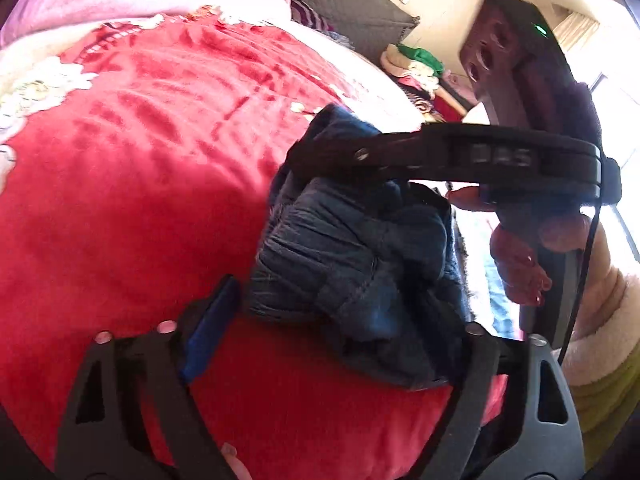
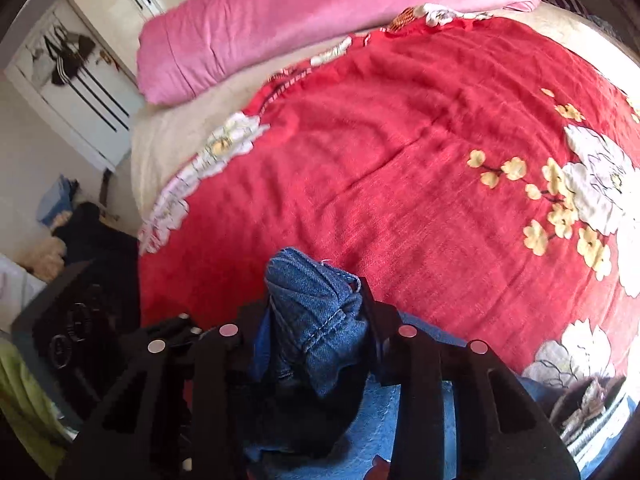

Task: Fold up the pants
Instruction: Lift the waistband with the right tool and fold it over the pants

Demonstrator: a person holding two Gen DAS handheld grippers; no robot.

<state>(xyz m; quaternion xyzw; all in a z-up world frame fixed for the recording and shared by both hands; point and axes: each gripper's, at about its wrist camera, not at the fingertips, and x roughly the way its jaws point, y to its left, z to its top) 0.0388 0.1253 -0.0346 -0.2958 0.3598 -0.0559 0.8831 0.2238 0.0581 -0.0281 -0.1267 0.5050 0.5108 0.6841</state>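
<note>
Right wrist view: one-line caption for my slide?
Right claw shut on a bunched fold of blue denim pants above a red floral bedspread.

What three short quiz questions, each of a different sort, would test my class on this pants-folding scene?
1. True or false: the right gripper has a bunch of the blue jeans clamped between its fingers.
2. Which colour is the bedspread under the jeans? A green, B red with flowers, C plain white.
3. Fill in: the pink ____ lies along the far end of the bed.

Key: 1 true; 2 B; 3 quilt. In the left wrist view the left gripper straddles the denim with its fingers apart, and the blue pad stands clear of the cloth.
</note>
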